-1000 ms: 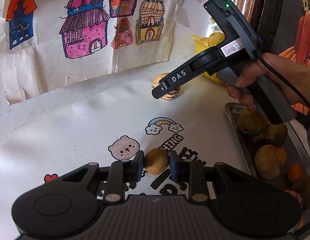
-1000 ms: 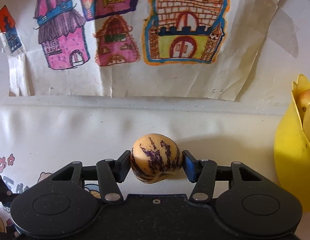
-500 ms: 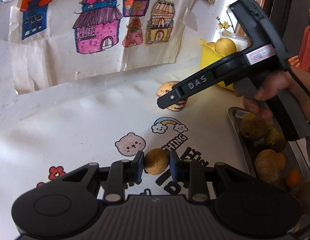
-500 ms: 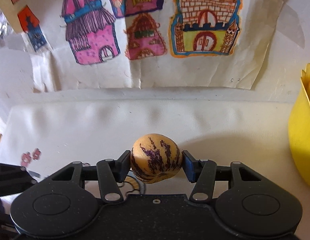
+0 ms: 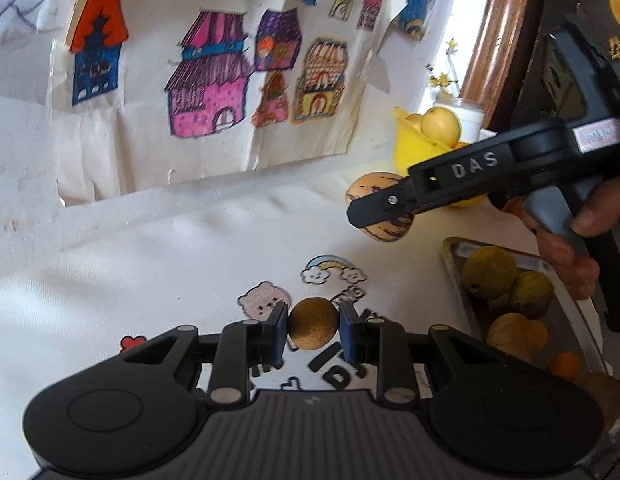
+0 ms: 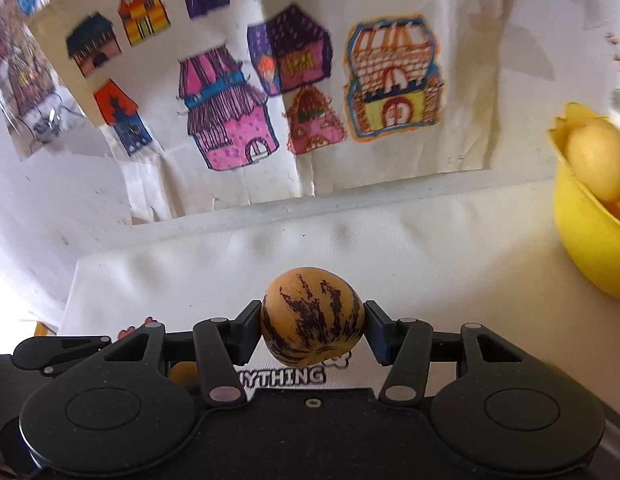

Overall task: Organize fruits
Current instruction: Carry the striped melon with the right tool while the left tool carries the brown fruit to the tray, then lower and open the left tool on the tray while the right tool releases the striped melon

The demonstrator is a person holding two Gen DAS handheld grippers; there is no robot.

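My left gripper (image 5: 314, 326) is shut on a small round brown fruit (image 5: 313, 322), held just above the white printed tablecloth (image 5: 150, 272). My right gripper (image 6: 313, 328) is shut on a tan fruit with purple stripes (image 6: 312, 314), lifted off the cloth. In the left wrist view that striped fruit (image 5: 374, 188) shows behind the black right gripper body, which a hand holds at the right. A yellow bowl (image 6: 590, 240) with a pale yellow fruit (image 6: 600, 162) stands at the far right. A metal tray (image 5: 456, 256) with several brownish and orange fruits lies at the right.
Paper sheets with coloured house drawings (image 5: 214, 92) hang on the wall behind the table. A white jar with small yellow flowers (image 5: 462, 110) stands behind the yellow bowl. A dark wooden frame (image 5: 498, 40) rises at the far right.
My right gripper has risen with the striped fruit and rolled, so the wall drawings now look tilted. The left gripper has shifted a little with the brown fruit still in it.
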